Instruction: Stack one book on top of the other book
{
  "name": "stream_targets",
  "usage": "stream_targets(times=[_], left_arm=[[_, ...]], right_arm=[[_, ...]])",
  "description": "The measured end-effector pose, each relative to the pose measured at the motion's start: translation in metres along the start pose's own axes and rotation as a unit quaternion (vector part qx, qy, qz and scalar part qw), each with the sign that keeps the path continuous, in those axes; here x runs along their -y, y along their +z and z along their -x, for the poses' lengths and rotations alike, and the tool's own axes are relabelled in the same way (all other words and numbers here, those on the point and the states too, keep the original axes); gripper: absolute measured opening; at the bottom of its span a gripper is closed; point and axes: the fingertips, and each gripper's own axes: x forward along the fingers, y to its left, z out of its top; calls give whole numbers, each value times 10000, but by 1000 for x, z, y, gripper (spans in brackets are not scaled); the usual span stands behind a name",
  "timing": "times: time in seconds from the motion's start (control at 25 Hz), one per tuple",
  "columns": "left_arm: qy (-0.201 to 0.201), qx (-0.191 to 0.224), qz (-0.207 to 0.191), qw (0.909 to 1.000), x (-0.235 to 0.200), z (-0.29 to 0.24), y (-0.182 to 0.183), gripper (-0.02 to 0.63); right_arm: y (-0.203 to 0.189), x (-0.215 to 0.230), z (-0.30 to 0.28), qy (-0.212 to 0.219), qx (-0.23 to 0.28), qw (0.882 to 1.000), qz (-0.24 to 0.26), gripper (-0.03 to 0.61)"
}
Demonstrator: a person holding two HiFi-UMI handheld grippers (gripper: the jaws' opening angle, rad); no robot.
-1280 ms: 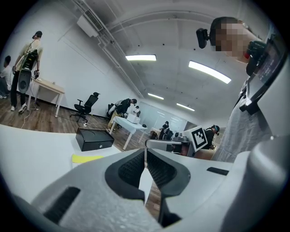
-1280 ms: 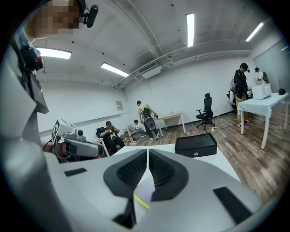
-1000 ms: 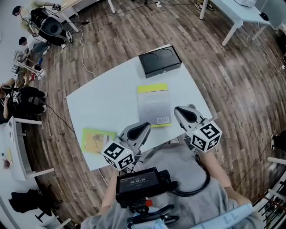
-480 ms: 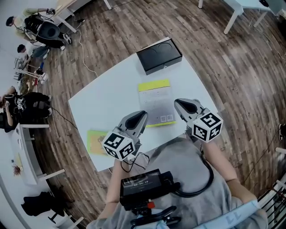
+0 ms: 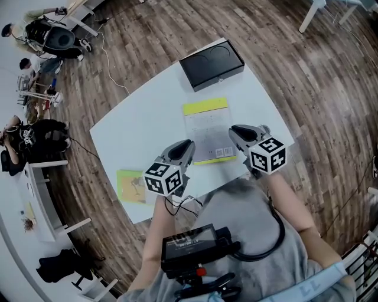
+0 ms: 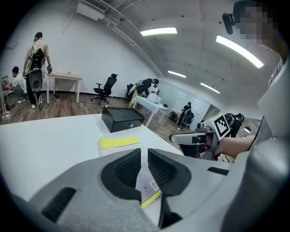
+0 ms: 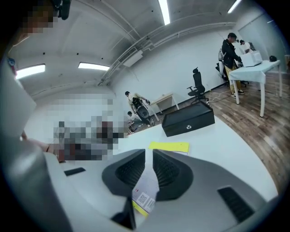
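Observation:
A grey book with a yellow top band [image 5: 207, 127] lies flat in the middle of the white table [image 5: 142, 135]. A smaller yellow-green book [image 5: 131, 186] lies near the table's front left corner. My left gripper [image 5: 188, 144] hovers shut and empty just left of the grey book's near edge. My right gripper [image 5: 234, 130] is shut and empty at that book's near right corner. In the left gripper view the shut jaws [image 6: 144, 153] point over the grey book [image 6: 119, 142], with the right gripper [image 6: 199, 138] beyond. The right gripper view shows its shut jaws [image 7: 149, 155] over the same book [image 7: 169, 146].
A black box [image 5: 211, 64] stands at the table's far edge, behind the grey book. Wooden floor surrounds the table. People and gear [image 5: 32, 138] are off to the left, and other white tables [image 5: 313, 9] stand at the far right.
Both grippers have come down and forward toward the near edge of the grey book. Their jaws stay shut. Neither book has moved.

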Motion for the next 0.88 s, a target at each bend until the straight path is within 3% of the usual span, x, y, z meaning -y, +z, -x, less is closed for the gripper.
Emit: stream_targets(times=[0.08,0.16,0.2,0.28,0.36,0.6,0.88], left_arm=[[64,-162,129,9998,-8,-6,-9,48],[96,-303,277,9991,-16,-12,-16,154],[137,-364,338,9987,-21,-15,-19,177],[276,-478,446,9975,-31,-19,-25,185],[445,-610,587,9954,-42,-24,-35,189],[865,-922,1134,9855,-64,-36,-60,195],[1216,-1506,1257,9730,-73,-49,-83,195]], right_arm=[[-8,4,-6,-11,-132,9999,-90,40],[-15,9,-12,-53,-242,9995,-195,52],[-18,11,-16,-76,-299,9992,-251,84],[-26,16,-23,-148,-436,9984,-342,158],[-36,24,-29,-279,-577,9972,-395,187],[-57,44,-43,-783,-941,9907,-587,213],[-84,60,-58,-1023,-1335,9805,-1015,227]])
